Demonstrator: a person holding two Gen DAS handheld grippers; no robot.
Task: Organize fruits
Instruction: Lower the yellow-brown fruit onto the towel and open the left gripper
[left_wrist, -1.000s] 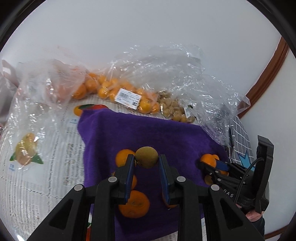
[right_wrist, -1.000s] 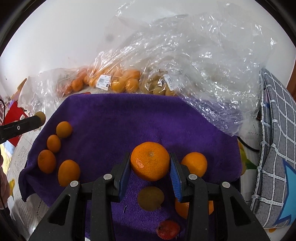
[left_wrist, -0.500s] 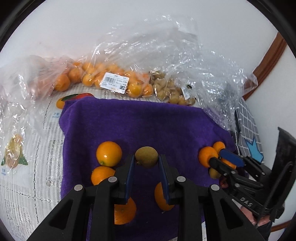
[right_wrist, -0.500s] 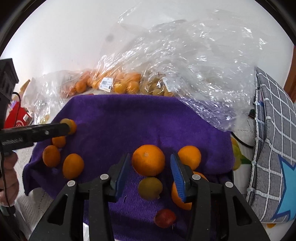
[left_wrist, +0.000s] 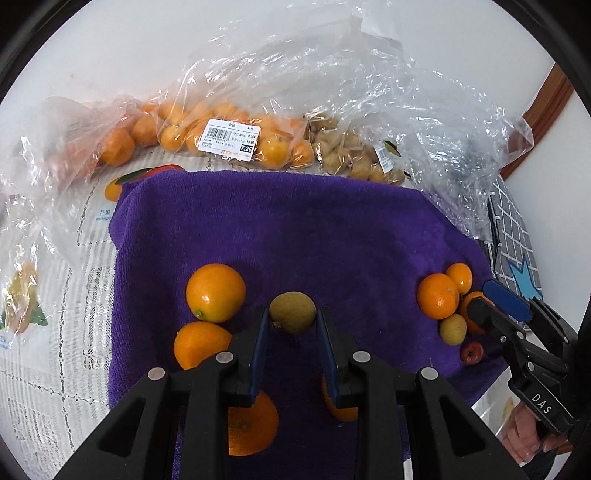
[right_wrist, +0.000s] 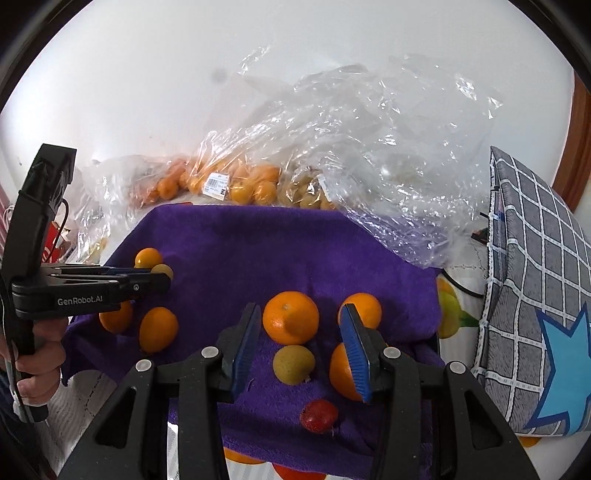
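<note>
A purple towel (left_wrist: 314, 229) (right_wrist: 266, 243) holds the loose fruit. My left gripper (left_wrist: 291, 319) is shut on a greenish-brown kiwi-like fruit (left_wrist: 293, 312), above the towel's left part, beside several oranges (left_wrist: 215, 292). My right gripper (right_wrist: 297, 332) is open over the right group, with a large orange (right_wrist: 290, 317) lying free between its blue pads. Below it lie a yellow-green fruit (right_wrist: 293, 364) and a small red fruit (right_wrist: 318, 415). Two more oranges (right_wrist: 364, 308) sit by the right finger. The left gripper (right_wrist: 155, 282) shows at the left in the right wrist view.
Clear plastic bags of oranges (left_wrist: 225, 136) and pale small fruit (left_wrist: 351, 158) lie along the wall behind the towel. Crumpled empty plastic (right_wrist: 388, 166) spreads at the back right. A grey checked cushion (right_wrist: 535, 295) stands on the right. A printed table cover (left_wrist: 55, 295) lies to the left.
My right gripper has opened, let go of the large orange onto the towel and drawn back. My left gripper has carried the kiwi-like fruit in over the towel.
</note>
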